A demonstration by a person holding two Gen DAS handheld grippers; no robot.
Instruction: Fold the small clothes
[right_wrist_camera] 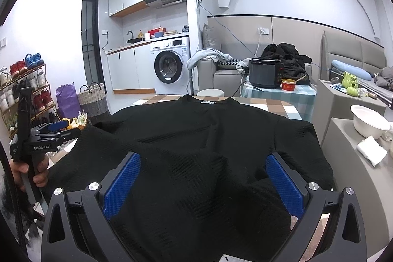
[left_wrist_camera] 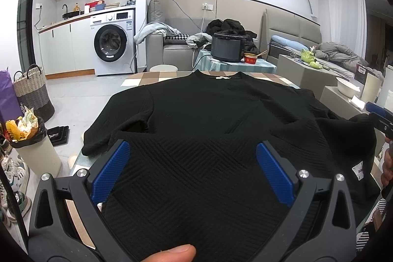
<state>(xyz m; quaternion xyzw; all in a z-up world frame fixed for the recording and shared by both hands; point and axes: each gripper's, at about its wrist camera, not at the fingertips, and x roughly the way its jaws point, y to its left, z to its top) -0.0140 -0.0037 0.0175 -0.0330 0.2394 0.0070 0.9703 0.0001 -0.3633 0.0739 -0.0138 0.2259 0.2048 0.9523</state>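
1. Beyond the work surface, a small studio flat is seen: a white front-loading washing machine point(left_wrist_camera: 111, 41) under a kitchen counter, a grey sofa piled with clothes, and a dark round electric cooker point(right_wrist_camera: 265, 73) on a side table with a pale check cloth.
2. Nearest the cameras, a desk covered in a brown-and-cream checked cloth point(left_wrist_camera: 147, 80) is shown; its far edge is left bare.
3. A black ribbed knit sweater with a white neck label point(left_wrist_camera: 208, 119) is spread across most of the desk, neckline away from the person and hem towards them.
4. One sleeve is seen lying out over the desk edge on the left side; on the right side the fabric is bunched and creased, and a white tag is visible near the hem.
5. The left gripper point(left_wrist_camera: 192, 165) is held above the hem, its blue-padded jaws wide apart and nothing between them.
6. The right gripper point(right_wrist_camera: 202, 178) is likewise held over the rumpled lower part, jaws wide and empty.
7. No fold is judged to be finished: the body is laid roughly flat, but the creases remain to be smoothed, the sleeves to be brought in, and the body to be doubled over.
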